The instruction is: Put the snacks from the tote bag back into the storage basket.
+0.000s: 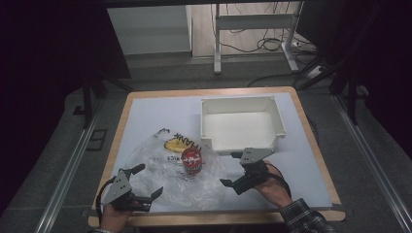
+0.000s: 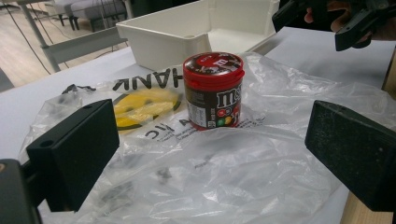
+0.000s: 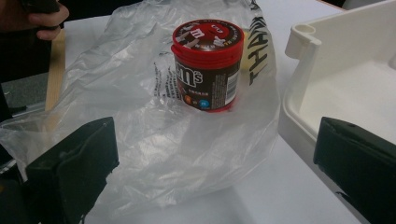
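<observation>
Between both released grippers, left gripper [image 1: 141, 183] lower left, right gripper [image 1: 235, 169] lower right, the upright candy jar [image 1: 192, 160] stands nearer the right one.

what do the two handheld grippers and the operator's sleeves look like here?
Both are black two-jaw tools. The left gripper and right gripper each carry a grey three-cornered plate with small holes on top. The jaws end in blocky black pads with a matte, slightly grainy face. A black cable loops from each tool. The right hand comes out of a dark plaid sleeve.
</observation>
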The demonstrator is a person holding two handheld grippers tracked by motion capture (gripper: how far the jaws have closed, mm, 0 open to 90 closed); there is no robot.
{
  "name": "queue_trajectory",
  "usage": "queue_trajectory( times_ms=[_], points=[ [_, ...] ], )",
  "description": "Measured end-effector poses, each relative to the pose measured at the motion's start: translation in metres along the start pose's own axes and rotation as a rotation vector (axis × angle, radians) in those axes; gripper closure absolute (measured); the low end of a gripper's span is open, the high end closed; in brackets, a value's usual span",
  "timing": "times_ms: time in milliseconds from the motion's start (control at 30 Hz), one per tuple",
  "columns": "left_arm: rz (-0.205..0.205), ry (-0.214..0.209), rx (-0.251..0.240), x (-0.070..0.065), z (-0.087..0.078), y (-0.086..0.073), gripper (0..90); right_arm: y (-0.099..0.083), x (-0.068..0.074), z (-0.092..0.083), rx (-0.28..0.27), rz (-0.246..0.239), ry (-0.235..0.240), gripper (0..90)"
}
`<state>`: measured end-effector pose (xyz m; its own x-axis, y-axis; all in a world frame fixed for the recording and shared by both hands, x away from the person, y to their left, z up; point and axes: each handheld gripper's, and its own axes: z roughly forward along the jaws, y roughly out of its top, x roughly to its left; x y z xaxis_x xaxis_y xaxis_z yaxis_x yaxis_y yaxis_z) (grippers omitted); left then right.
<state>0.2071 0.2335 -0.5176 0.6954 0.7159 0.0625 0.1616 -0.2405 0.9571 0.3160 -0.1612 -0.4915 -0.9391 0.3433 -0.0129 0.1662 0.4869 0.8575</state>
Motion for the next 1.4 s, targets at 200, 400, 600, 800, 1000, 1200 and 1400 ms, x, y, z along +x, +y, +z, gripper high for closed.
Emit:
queue_trajectory(
  times_ms=[200,400,600,800,1000,1200,1400],
  points=[
    [0.000,-0.002,0.002,0.000,0.000,0.000,2.9,0.004,-0.001,0.004,-0.009,-0.008,0.006,0.1],
    [0.012,-0.009,0.013,-0.001,0.002,0.000,2.9,0.006,-0.003,0.006,-0.001,0.006,0.011,0.2],
    [0.021,-0.014,0.021,-0.003,0.003,0.000,2.9,0.010,-0.004,0.010,-0.001,0.008,0.011,0.2],
    [0.030,-0.020,0.028,-0.005,0.005,0.000,2.9,0.012,-0.008,0.013,-0.001,0.011,0.002,0.3],
    [0.032,-0.023,0.029,-0.005,0.005,0.000,2.9,0.013,-0.009,0.015,0.006,0.019,-0.001,0.4],
    [0.032,-0.025,0.025,-0.006,0.005,0.000,2.9,0.015,-0.011,0.021,0.041,0.025,-0.007,0.5],
    [0.037,-0.024,0.027,-0.006,0.005,0.000,2.9,0.017,-0.013,0.023,0.049,0.039,-0.006,0.5]
  ],
)
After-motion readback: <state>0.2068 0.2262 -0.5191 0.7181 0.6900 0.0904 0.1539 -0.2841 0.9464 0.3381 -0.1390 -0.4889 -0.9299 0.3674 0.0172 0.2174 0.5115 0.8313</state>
